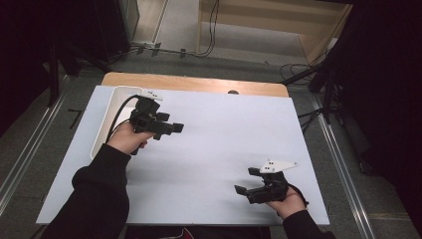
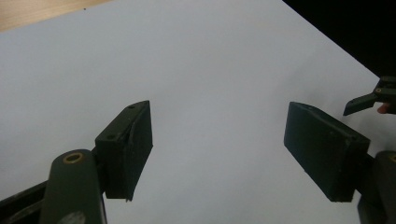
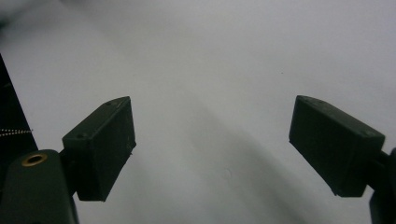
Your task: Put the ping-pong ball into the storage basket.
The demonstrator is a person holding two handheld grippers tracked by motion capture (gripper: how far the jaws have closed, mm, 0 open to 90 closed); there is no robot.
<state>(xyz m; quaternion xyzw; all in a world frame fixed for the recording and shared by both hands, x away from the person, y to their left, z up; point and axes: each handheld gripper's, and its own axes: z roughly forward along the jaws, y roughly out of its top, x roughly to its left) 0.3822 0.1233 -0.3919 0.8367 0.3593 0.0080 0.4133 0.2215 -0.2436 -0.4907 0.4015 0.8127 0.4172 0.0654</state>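
Note:
My left gripper (image 1: 171, 130) hovers over the left part of the white tabletop (image 1: 224, 134), held in a hand with a black sleeve, and it points right. In the left gripper view its jaws (image 2: 217, 112) stand open with only the white surface between them. My right gripper (image 1: 244, 180) is near the front right corner and points left, with a grey plate (image 1: 278, 166) on top. Its own view shows its jaws (image 3: 212, 100) open and nothing between them. One jaw of the right gripper (image 2: 366, 99) appears far off at the right edge of the left gripper view.
A white tray (image 1: 110, 102) lies along the table's left side, just behind my left hand. A wooden strip (image 1: 199, 82) runs along the far edge. Cables and dark stands sit on the floor beyond and to the right of the table.

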